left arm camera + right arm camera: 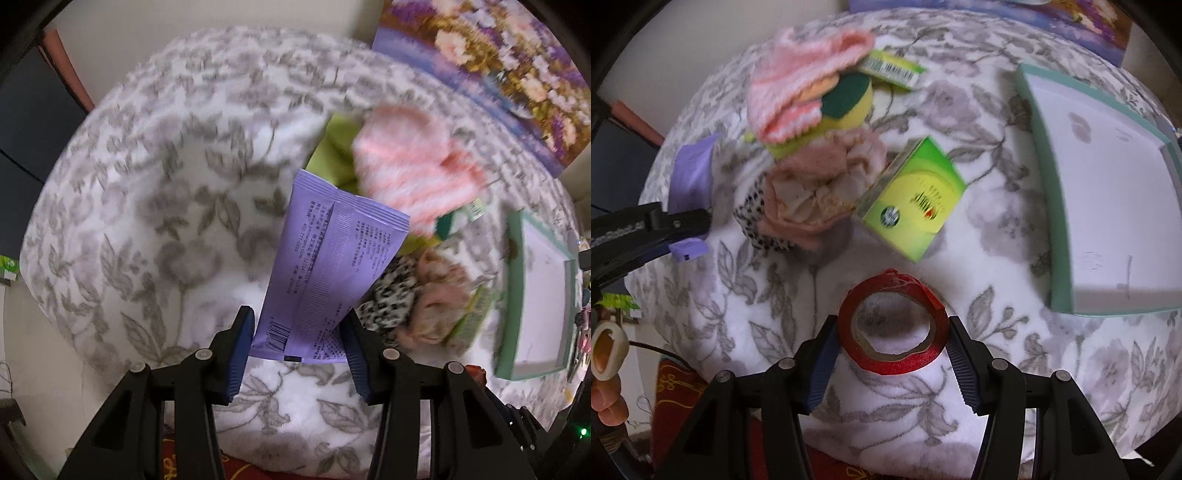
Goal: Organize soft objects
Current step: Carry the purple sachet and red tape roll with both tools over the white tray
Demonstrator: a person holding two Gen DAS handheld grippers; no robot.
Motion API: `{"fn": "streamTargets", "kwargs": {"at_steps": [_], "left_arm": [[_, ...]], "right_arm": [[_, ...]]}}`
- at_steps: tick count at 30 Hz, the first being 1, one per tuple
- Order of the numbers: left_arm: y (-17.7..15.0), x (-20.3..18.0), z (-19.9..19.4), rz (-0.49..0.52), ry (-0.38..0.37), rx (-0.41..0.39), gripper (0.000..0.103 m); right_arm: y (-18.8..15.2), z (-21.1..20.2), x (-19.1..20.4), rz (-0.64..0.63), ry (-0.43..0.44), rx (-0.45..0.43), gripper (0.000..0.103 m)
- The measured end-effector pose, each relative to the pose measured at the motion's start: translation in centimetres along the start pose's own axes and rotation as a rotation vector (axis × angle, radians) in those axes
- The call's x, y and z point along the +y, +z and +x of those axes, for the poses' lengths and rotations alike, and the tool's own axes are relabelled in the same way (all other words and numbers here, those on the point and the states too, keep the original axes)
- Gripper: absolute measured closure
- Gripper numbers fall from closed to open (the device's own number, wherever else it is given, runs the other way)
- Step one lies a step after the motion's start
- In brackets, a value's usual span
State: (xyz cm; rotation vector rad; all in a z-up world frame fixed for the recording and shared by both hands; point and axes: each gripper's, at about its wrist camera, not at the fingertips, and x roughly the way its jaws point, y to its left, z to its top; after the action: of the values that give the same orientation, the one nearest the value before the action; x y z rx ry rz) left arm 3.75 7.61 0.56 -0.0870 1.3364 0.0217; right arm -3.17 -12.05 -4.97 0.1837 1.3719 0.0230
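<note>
left gripper [297,343] clamped on purple packet [332,254], long axis running up-frame from jaws | right gripper [892,341] pads flank red tape roll [894,321], contact unclear | soft pile [812,147] upper left, nearer left gripper | teal tray [1039,155] right

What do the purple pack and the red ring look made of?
Purple pack: thin plastic film, likely; crimped end seals, printed text, slight sheen. Red ring: glossy red tape or ribbon wound on a brownish, probably cardboard core; loose end at its top.
</note>
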Motion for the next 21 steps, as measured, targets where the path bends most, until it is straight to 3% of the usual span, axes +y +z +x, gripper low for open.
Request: {"fn": "streamTargets", "kwargs": {"at_steps": [4, 9, 14, 21], "left_arm": [[1.0, -1.0, -4.0, 0.013, -0.030, -0.067, 0.054], [2.1, -4.3, -7.4, 0.065, -0.079, -0.125, 0.054], [3.3, -8.9, -7.6, 0.111, -0.092, -0.134, 0.054], [4.0, -16.0, -4.9, 0.192, -0.114, -0.082, 0.054]], "right_arm": [[0.7, -3.6, -1.9, 0.026, 0.000, -0.064, 0.043], [2.1, -8.0, -4.9, 0.076, -0.077, -0.139, 0.043], [3.9, -10.3, -7.9, 0.135, -0.103, -0.186, 0.043], [6.9, -9.5, -11.6, 0.230, -0.150, -0.204, 0.043]]}}
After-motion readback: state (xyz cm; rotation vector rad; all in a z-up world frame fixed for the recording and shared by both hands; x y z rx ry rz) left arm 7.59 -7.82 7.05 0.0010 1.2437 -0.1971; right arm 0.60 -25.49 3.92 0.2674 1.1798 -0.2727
